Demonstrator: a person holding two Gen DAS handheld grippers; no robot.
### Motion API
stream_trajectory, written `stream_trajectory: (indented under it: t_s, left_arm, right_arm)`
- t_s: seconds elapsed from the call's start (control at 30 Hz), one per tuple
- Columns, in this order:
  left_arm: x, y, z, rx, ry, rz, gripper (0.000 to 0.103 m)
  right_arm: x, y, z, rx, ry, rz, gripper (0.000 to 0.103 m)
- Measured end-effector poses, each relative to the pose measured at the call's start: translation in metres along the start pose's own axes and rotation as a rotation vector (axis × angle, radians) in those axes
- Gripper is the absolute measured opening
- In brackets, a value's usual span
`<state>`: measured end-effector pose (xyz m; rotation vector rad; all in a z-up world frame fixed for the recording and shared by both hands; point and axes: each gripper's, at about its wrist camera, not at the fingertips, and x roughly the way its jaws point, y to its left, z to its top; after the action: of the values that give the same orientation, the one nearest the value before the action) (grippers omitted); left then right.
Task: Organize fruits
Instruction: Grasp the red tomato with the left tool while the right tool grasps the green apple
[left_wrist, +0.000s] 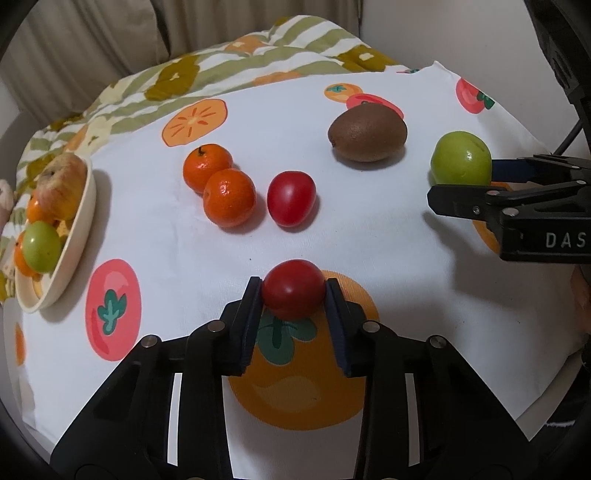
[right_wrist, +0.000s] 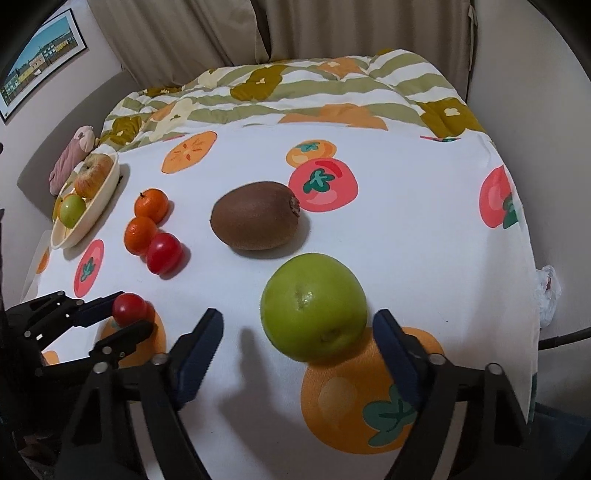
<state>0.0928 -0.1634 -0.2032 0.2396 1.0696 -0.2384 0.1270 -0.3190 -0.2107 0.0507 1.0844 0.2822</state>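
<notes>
My left gripper (left_wrist: 293, 291) is shut on a small red tomato (left_wrist: 293, 288), just above the cloth; it also shows in the right wrist view (right_wrist: 129, 307). My right gripper (right_wrist: 297, 332) is open around a green apple (right_wrist: 313, 306), not touching its sides; it also shows in the left wrist view (left_wrist: 461, 158). On the cloth lie a kiwi (left_wrist: 367, 134), another red tomato (left_wrist: 291, 198) and two mandarins (left_wrist: 229, 197) (left_wrist: 207, 166). A cream bowl (left_wrist: 79, 240) at the left holds an apple, a green fruit and mandarins.
A white cloth (left_wrist: 258, 122) printed with fruit covers the surface. A striped, flowered quilt (right_wrist: 295, 88) lies behind it. A pink soft toy (right_wrist: 72, 157) sits behind the bowl. The cloth's right edge drops off (right_wrist: 524, 295).
</notes>
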Motion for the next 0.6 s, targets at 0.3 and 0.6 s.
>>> stream_trajectory:
  t_s: [0.3,0.6]
  left_arm:
    - [-0.0014,0.0001,-0.0006,-0.007,0.005,0.007,0.038]
    - [-0.0042,0.0045,-0.0009,-0.031,-0.008,0.001,0.038]
  right_arm:
    - [0.0034,-0.0046,0.0024,0.016,-0.001,0.004,0.061]
    - [0.0037,-0.0065,0.0058,0.036,0.004,0.019,0.051]
